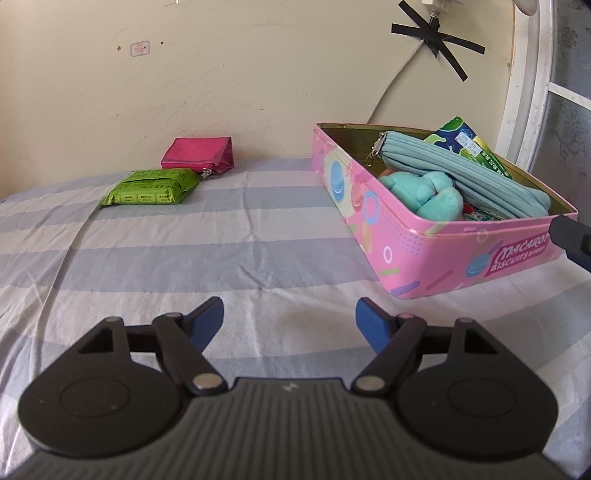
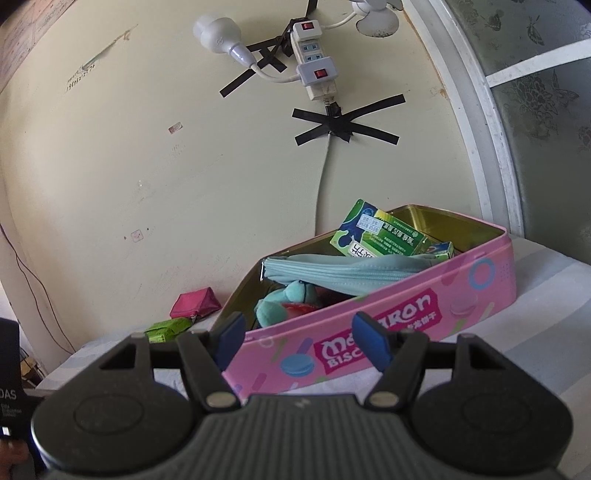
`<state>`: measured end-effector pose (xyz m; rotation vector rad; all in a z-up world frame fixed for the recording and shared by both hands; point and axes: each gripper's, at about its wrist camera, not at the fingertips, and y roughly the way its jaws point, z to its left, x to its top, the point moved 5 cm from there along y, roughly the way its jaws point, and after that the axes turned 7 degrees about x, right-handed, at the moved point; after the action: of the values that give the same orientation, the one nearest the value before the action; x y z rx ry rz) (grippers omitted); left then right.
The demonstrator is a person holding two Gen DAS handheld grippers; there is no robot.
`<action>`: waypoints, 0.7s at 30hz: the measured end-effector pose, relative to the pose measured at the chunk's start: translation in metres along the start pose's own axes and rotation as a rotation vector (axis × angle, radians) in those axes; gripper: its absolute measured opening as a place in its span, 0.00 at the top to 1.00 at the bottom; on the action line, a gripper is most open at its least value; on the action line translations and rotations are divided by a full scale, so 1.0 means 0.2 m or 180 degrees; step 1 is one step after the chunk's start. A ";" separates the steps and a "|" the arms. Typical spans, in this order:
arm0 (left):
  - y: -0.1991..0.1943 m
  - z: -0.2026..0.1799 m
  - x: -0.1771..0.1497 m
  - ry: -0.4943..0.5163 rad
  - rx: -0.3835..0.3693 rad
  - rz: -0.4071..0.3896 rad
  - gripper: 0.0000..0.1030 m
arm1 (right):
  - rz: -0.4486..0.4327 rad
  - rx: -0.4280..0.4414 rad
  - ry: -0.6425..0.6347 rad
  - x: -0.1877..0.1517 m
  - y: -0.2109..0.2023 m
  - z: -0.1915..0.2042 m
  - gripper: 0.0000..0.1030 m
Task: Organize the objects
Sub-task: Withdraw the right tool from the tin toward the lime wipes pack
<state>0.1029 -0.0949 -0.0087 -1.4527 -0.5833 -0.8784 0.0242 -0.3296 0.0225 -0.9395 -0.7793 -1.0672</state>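
Observation:
An open pink biscuit tin stands on the striped bed at the right; it also shows in the right wrist view. Inside lie a light blue zip pouch, a teal plush toy and green boxes. A green packet and a magenta pouch lie on the bed by the wall, far left of the tin. My left gripper is open and empty above the sheet, short of these. My right gripper is open and empty, just in front of the tin's near wall.
The bed sheet has grey and white stripes. A cream wall rises behind the bed, with a taped cable and a power strip. A window frame is at the right. A thin cord crosses the sheet at left.

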 end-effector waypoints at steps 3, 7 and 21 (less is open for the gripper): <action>0.01 0.05 -0.01 -0.0016 0.0043 0.0003 0.22 | 0.0068 0.0016 -0.0045 -0.03 0.03 0.03 0.36; 0.04 0.12 -0.03 -0.0069 0.0118 0.0026 0.22 | 0.0172 0.0054 -0.0082 -0.07 0.06 0.08 0.35; 0.16 0.48 -0.03 -0.0270 0.0504 0.0047 0.22 | 0.0662 0.0244 -0.0374 -0.24 0.24 0.32 0.35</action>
<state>0.1400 -0.0034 -0.0255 -1.3535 -0.6894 -0.7446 0.0499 -0.2453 -0.0068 -1.0012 -0.7946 -0.8019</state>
